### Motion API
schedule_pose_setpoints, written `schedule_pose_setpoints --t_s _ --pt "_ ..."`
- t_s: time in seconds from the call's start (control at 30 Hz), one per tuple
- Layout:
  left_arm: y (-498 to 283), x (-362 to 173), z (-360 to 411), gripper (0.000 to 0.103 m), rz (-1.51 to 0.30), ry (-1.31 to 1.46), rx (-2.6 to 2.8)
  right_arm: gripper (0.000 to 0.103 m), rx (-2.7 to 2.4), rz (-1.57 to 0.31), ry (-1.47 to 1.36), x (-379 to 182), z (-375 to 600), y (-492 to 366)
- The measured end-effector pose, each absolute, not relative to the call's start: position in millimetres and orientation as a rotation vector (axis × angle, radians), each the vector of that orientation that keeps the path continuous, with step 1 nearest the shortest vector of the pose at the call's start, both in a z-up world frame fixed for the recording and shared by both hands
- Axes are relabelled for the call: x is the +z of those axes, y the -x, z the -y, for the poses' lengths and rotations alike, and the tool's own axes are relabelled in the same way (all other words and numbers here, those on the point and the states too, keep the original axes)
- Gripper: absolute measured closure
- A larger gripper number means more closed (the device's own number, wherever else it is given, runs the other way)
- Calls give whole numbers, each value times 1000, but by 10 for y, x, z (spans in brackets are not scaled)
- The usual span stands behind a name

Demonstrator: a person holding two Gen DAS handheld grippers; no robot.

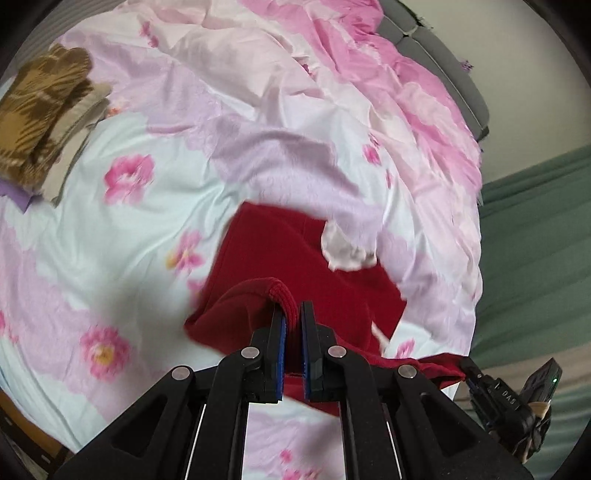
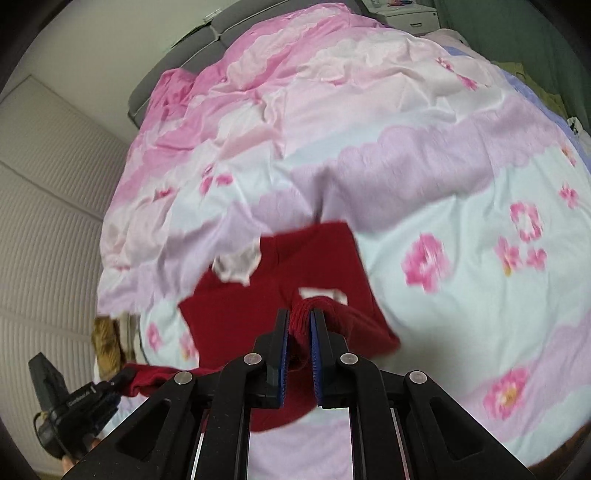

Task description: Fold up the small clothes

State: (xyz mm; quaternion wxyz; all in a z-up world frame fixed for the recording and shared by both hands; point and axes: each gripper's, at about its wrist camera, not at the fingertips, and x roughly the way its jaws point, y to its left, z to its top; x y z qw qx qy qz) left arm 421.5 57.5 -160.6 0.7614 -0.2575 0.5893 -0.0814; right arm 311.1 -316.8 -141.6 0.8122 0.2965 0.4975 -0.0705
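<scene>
A small dark red garment (image 1: pixel 325 273) with a white patch lies on the flowered bedspread, its near edge lifted. My left gripper (image 1: pixel 293 314) is shut on a ribbed red hem of it. My right gripper (image 2: pixel 300 321) is shut on another ribbed part of the same red garment (image 2: pixel 258 306), near a white label. Each gripper shows in the other's view: the right gripper (image 1: pixel 467 373) at the lower right, the left gripper (image 2: pixel 120 378) at the lower left, both pinching red cloth. The cloth hangs stretched between them above the bed.
The bed is covered by a pink, lilac and pale blue flowered duvet (image 1: pixel 147 229). A stack of folded brown and beige clothes (image 1: pixel 44 122) sits at the far left. A grey headboard (image 1: pixel 443 62) and white wall lie beyond. A white drawer unit (image 2: pixel 406 14) stands far off.
</scene>
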Motion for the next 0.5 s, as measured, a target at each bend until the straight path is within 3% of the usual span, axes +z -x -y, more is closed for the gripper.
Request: schedule_pose_setpoints --t_s 0.5 --pt "-5434 -2510 -412 94 -1471 544 -69 91 -223 -1215 -592 -2181 3378 -4539"
